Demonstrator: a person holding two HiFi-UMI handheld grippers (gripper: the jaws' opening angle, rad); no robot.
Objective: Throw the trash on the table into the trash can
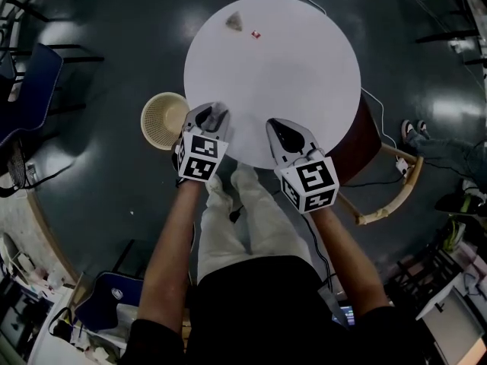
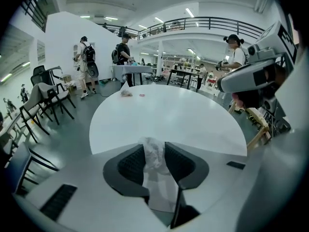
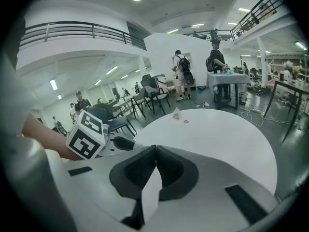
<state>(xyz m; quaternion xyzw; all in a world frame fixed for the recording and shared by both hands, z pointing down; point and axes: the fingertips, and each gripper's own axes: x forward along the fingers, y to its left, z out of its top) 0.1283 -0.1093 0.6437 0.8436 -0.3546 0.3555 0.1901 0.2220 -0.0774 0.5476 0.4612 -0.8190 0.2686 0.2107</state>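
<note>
left hand-held gripper (image 1: 211, 115) angled down, clamping tissue (image 2: 153, 153)

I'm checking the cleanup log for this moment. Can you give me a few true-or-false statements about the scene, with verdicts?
1. The left gripper grips crumpled white paper. True.
2. The right gripper holds a red scrap. False: its jaws are shut and empty; the red scrap lies on the table.
3. The trash can stands on the table. False: it stands on the floor beside the table.
4. A grey crumpled piece lies near the table's far edge. True.
</note>
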